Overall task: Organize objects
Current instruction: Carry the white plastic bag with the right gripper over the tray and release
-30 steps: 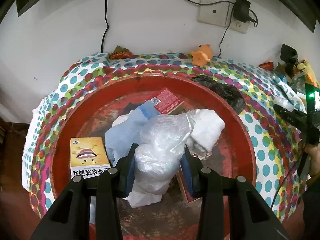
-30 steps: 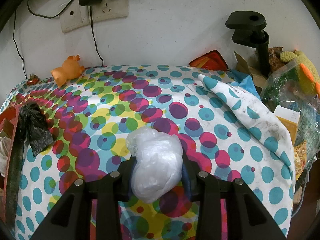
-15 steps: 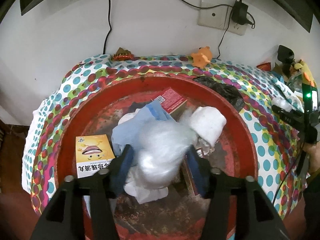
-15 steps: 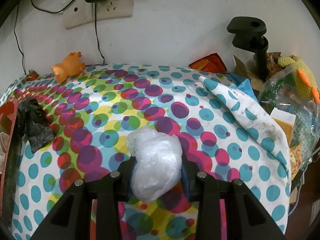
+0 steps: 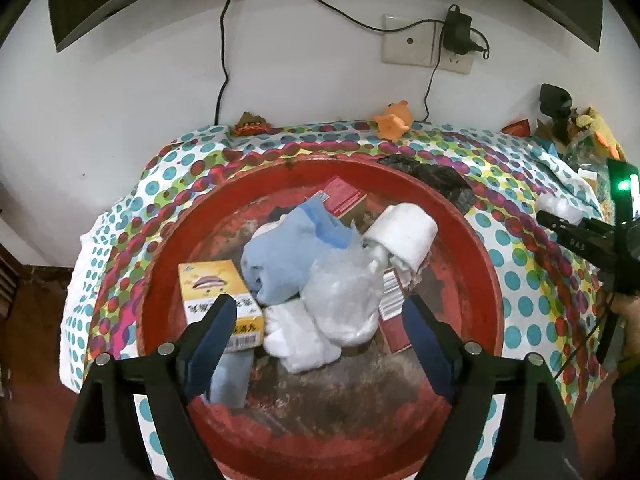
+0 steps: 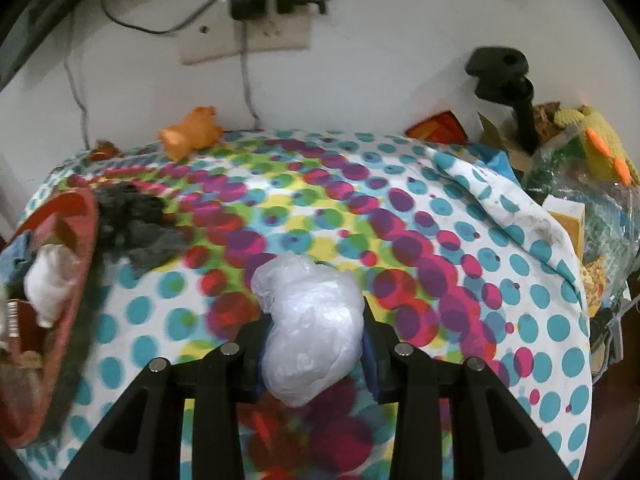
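A red round basin (image 5: 486, 264) sits on the dotted cloth. In it lie a clear plastic bag (image 5: 344, 296), a blue cloth (image 5: 284, 264), a white roll (image 5: 408, 232), a yellow box (image 5: 216, 292) and red boxes (image 5: 342, 196). My left gripper (image 5: 320, 332) is open and empty above the basin's near side. My right gripper (image 6: 314, 344) is shut on a white plastic bag (image 6: 308, 328) above the dotted cloth; it also shows at the right of the left wrist view (image 5: 560, 216). The basin (image 6: 80, 240) shows at the left edge of the right wrist view.
A black bag (image 6: 136, 224) lies beside the basin's rim. An orange toy (image 6: 192, 136) sits by the wall under a socket (image 6: 244, 32). A black clamp (image 6: 504, 80), bags and boxes (image 6: 572, 224) crowd the right edge of the table.
My left gripper opened and let the clear bag fall into the basin, then pulled back. My right gripper, still holding the white bag, has swung left toward the basin.
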### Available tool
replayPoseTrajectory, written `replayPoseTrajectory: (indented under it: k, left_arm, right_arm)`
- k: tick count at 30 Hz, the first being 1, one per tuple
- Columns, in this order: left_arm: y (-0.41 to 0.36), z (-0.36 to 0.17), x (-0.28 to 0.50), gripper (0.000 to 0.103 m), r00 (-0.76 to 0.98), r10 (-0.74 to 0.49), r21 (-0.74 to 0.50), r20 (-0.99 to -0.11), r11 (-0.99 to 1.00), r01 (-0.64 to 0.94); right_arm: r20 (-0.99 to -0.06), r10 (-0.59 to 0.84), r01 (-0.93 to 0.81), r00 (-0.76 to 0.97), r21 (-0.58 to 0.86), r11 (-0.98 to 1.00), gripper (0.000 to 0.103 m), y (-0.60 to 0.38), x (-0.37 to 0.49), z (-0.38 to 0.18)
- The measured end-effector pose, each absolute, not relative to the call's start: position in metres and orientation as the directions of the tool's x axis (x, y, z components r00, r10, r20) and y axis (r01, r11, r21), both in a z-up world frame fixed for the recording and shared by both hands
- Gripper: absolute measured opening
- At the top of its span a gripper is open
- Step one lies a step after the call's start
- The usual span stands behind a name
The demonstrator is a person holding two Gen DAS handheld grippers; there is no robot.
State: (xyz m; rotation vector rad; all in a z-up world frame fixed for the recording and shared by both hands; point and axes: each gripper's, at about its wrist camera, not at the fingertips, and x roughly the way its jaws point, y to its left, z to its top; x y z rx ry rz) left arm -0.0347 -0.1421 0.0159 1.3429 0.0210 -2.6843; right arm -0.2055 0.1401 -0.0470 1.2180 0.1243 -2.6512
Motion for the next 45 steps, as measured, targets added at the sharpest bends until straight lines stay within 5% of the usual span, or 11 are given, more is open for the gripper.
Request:
replayPoseTrajectory:
  k: [18, 36, 45]
  left_arm:
    - [-0.17, 0.029, -0.001, 0.092, -0.595, -0.134, 0.019, -0.792, -0.981, 0.195]
    - [-0.193, 0.017, 0.015, 0.093, -0.557, -0.139, 0.003, -0.819, -0.972, 0.237]
    - [-0.192, 0.015, 0.016, 0.093, -0.552, -0.135, -0.003, -0.823, -0.97, 0.242]
  right_arm:
    - [-0.742, -0.385, 0.491, -0.549, 0.087, -0.867, 0.036, 0.014, -0.142, 0.011]
    - [-0.796, -0.387, 0.51, -0.465, 0.116, -0.852, 0.038, -0.063, -0.135, -0.008]
    - [-0.821, -0.316, 0.472, -0.475, 0.065, -0.879, 0.06, -0.061, -0.123, -0.001]
